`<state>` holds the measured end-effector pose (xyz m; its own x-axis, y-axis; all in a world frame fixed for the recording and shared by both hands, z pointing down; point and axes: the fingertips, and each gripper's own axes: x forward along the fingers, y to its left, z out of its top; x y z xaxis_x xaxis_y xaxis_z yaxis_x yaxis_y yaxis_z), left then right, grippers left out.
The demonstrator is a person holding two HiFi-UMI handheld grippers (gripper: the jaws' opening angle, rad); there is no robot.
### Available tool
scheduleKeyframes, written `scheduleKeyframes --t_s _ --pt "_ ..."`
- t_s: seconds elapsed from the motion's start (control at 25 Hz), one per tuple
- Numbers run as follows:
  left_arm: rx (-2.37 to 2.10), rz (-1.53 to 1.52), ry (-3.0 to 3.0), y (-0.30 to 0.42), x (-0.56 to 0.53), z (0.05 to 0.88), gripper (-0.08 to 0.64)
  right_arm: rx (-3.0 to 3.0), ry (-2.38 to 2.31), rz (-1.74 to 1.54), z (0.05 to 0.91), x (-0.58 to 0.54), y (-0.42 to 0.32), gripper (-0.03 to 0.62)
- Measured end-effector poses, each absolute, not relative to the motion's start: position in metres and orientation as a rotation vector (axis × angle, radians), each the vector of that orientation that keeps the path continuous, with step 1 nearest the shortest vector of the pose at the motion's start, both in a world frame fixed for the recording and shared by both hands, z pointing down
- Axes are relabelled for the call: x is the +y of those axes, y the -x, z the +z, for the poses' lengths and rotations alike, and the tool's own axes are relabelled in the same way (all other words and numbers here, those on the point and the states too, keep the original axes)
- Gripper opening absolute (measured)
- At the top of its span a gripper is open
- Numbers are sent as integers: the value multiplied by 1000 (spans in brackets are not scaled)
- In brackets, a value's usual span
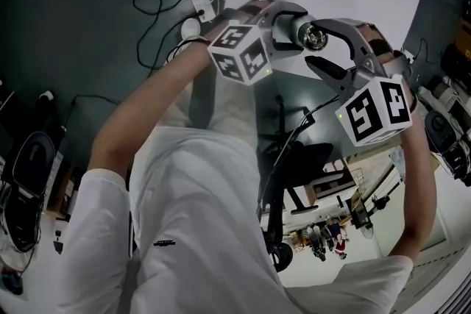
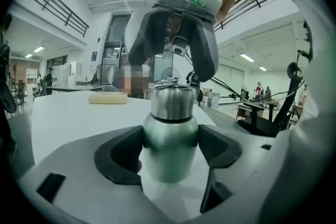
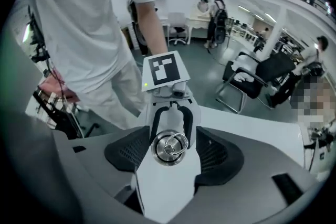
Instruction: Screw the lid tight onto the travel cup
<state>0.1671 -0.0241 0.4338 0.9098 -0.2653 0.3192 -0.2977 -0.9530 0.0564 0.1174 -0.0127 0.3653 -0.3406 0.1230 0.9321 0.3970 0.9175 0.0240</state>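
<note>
Travel cup (image 2: pixel 170 139), at the centre of the left gripper view, is clamped round its body by the left gripper (image 2: pixel 169 157), with the lid (image 3: pixel 169 147) seated on top. The right gripper (image 3: pixel 172 161) hangs over the lid, jaws spread and touching nothing. Risk: closing off-centre could snag the lid's ring or slip on smooth steel, leaving the lid loose or cross-threaded.
</note>
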Motion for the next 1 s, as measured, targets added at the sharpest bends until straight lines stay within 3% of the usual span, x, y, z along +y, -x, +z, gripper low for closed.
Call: scheduleKeyframes --t_s 0.56,1.0 --pt "-414 470 -2978 -170 -25 436 322 -1593 756 -649 398 -7 -139 253" --pt "-437 482 -2974 -167 -24 432 322 -1801 294 -249 392 -18 -130 249"
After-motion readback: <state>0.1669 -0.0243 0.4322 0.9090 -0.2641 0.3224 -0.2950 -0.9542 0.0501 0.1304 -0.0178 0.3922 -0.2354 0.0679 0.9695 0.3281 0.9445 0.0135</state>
